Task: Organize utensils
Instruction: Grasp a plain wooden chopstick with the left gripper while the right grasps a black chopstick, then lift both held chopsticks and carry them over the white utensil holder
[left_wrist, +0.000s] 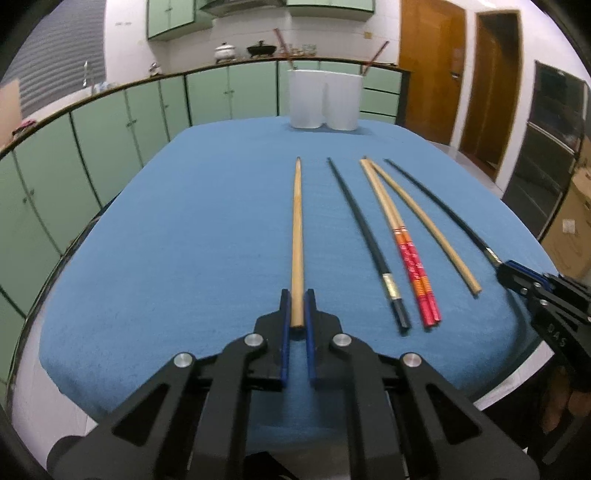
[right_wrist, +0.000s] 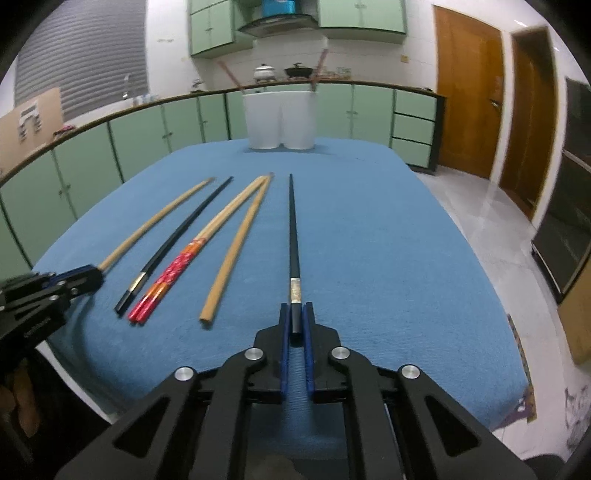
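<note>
Several chopsticks lie side by side on the blue cloth (left_wrist: 184, 221). My left gripper (left_wrist: 297, 295) is shut on the near end of a plain wooden chopstick (left_wrist: 297, 229), which still rests on the cloth. My right gripper (right_wrist: 296, 308) is shut on the near end of a black chopstick (right_wrist: 293, 229); it also shows in the left wrist view (left_wrist: 443, 206). Between them lie another black chopstick (left_wrist: 364, 236), a red-handled pair (left_wrist: 402, 243) and another wooden chopstick (left_wrist: 424, 225). A white two-part holder (left_wrist: 324, 99) stands at the far edge with red chopsticks in it.
The table's near edge is just under both grippers. Green cabinets (left_wrist: 110, 122) and a counter run behind the table. Wooden doors (left_wrist: 430, 62) and a dark oven (left_wrist: 546, 147) are on the right. A cardboard box (left_wrist: 569, 221) stands at the right.
</note>
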